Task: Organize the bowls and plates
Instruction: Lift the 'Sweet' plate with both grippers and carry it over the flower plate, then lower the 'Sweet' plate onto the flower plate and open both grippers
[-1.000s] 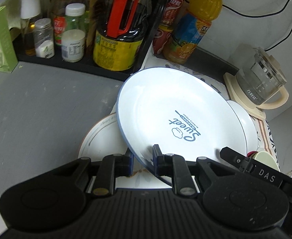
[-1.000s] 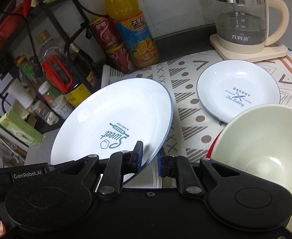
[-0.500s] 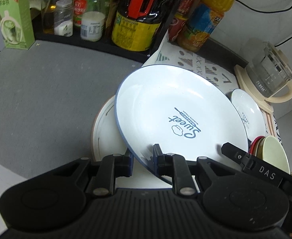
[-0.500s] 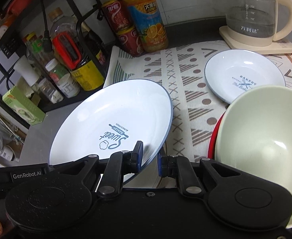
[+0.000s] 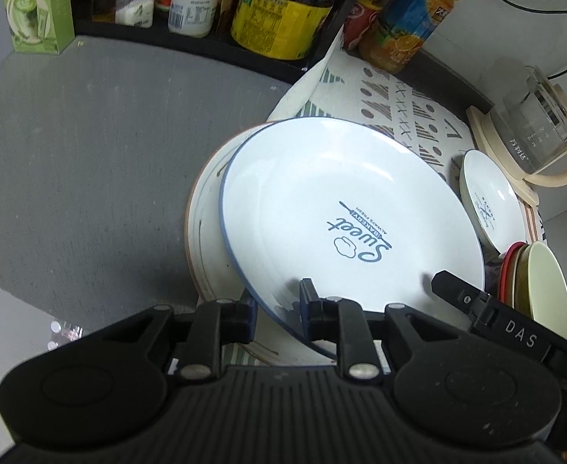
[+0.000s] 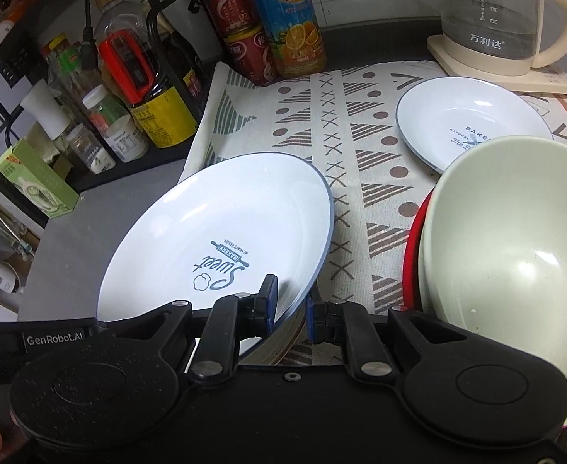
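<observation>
While both the left gripper [image 5: 275, 305] and right gripper [image 6: 289, 307] clamp the Sweet plate's [image 5: 345, 224] near rim, it hangs tilted over the brown-rimmed plate [image 5: 206, 232], unstacked. Small bakery plate [image 6: 472, 123] and stacked bowls [image 6: 515, 255], right of it, look unsorted.

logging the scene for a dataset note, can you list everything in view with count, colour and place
Sweet plate: 1, white with blue rim, held tilted over another plate
brown-rimmed plate: 1, white, under the Sweet plate
small Bakery plate: 1, white, on the patterned mat by the kettle
bowls: stack, pale green on red, right side
kettle: 1, glass and cream, back right
juice bottle: 1, orange, back
cans: 2, red, stacked beside the bottle
rack of jars and bottles: several, back left
green box: 1, by the rack
left gripper: black, shut on the Sweet plate rim
right gripper: black, shut on the same rim
</observation>
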Available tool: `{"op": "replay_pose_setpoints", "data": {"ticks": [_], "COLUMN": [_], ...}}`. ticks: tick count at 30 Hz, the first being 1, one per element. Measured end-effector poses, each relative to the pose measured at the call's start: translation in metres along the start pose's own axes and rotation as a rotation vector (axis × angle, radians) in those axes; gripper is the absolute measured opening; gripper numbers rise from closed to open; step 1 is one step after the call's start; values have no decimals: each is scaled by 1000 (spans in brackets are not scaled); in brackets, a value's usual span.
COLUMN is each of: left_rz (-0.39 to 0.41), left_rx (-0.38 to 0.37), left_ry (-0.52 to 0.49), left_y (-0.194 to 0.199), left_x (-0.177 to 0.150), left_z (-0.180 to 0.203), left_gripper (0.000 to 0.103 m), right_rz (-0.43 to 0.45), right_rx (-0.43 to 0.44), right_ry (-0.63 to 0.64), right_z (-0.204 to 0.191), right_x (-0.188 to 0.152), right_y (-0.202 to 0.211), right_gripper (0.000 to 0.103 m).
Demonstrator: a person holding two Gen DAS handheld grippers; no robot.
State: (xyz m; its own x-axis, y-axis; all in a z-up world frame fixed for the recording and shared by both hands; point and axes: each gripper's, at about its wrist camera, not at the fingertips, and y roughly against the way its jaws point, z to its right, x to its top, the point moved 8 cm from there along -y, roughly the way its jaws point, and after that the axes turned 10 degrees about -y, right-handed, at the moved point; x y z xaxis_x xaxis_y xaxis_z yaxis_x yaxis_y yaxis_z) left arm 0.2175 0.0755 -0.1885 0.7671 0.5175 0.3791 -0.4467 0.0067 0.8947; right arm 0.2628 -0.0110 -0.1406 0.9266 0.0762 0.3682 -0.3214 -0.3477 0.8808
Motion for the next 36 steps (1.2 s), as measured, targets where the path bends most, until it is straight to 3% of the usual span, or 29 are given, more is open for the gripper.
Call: {"op": "replay_pose_setpoints", "data": {"ticks": [22, 24, 29, 36], "left_rz": [-101, -110, -61, -19], "left_rx": [-2, 0, 37, 98], "left_ry": [16, 13, -27, -15], "left_y": [-6, -2, 10, 8], "left_x": [0, 1, 10, 24], "left_z": [-7, -7, -11, -28], "left_gripper": [25, 29, 46, 46], "right_rz": [-36, -31, -18, -9], "right_rx": [-15, -17, -23, -61], "right_ry": [-2, -1, -7, 26], "right_z": [-4, -4, -1, -1], "right_x": [-5, -4, 1, 2], "right_y": [-13, -13, -11, -12], "right_gripper": [13, 13, 10, 11]}}
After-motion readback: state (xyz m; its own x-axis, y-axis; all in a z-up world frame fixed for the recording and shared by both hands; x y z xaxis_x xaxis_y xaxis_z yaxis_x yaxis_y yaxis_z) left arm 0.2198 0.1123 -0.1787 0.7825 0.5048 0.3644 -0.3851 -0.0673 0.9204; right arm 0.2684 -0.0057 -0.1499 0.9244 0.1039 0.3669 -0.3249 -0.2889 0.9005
